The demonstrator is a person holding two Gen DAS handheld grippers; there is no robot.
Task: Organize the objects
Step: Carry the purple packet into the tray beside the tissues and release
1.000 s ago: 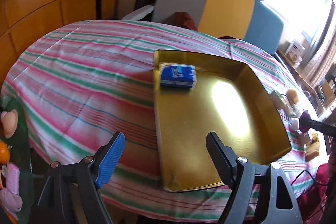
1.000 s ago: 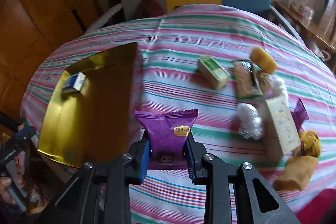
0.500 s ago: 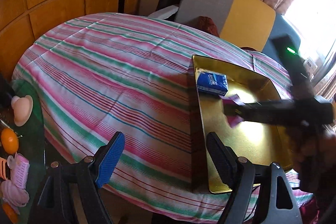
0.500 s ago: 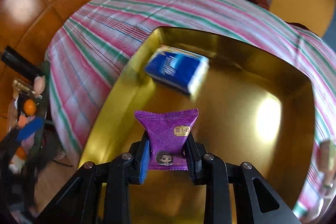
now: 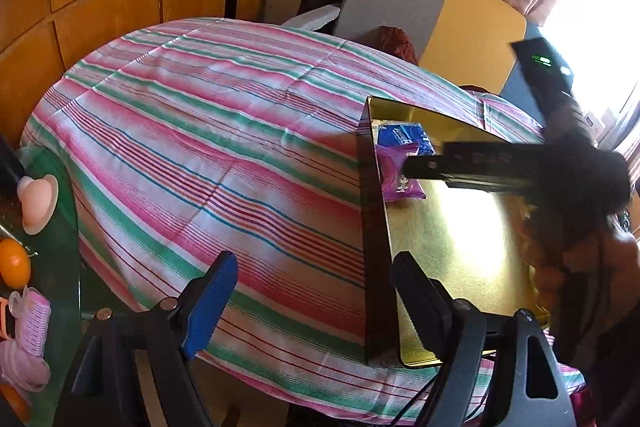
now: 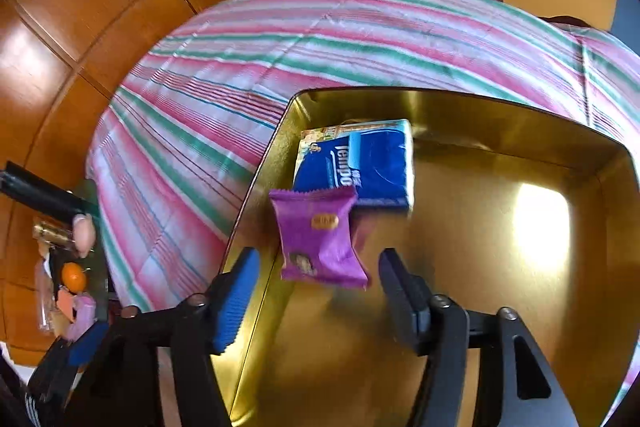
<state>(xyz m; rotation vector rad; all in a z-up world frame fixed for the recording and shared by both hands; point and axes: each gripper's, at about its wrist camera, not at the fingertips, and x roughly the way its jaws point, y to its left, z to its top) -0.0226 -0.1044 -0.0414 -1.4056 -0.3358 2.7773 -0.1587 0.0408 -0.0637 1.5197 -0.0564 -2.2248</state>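
Purple snack packet (image 6: 320, 239) lying in the gold tray (image 6: 500, 307), centre of the right wrist frame, loose between the spread fingers of the right tool (image 6: 316, 291). Glossy foil, pillow-shaped, crimped zigzag edges top and bottom, a small orange oval label mid-face, a little cartoon head printed low on the wrapper. Slightly tilted, upper right corner overlapping or touching the blue tissue pack (image 6: 360, 167); cannot tell which. Tissue pack flat, rectangular, soft plastic wrap, white lettering, set in the upper left corner of the tray.

Tray metallic, mirror-smooth, shallow with raised walls and angled corners, a bright glare patch at right of the frame. Resting on the worktop, covered in a striped cloth (image 6: 320, 35) of pink, green and white bands with thin blue lines, faintly creased.

Right tool released, gripping nothing: one blue ribbed pad at lower left, one black finger at lower right, the packet clear of both.

In the left wrist frame, same purple snack packet (image 5: 398, 173) at centre right, near the tray (image 5: 460, 247) wall, tissue pack (image 5: 404, 137) just above it, the right tool (image 5: 416, 163) reaching in from the right as a blurred dark bar. Left tool (image 5: 312, 291) released and empty at bottom of frame, fingers wide, hovering over the striped cloth (image 5: 200, 131) and the tray's near edge.
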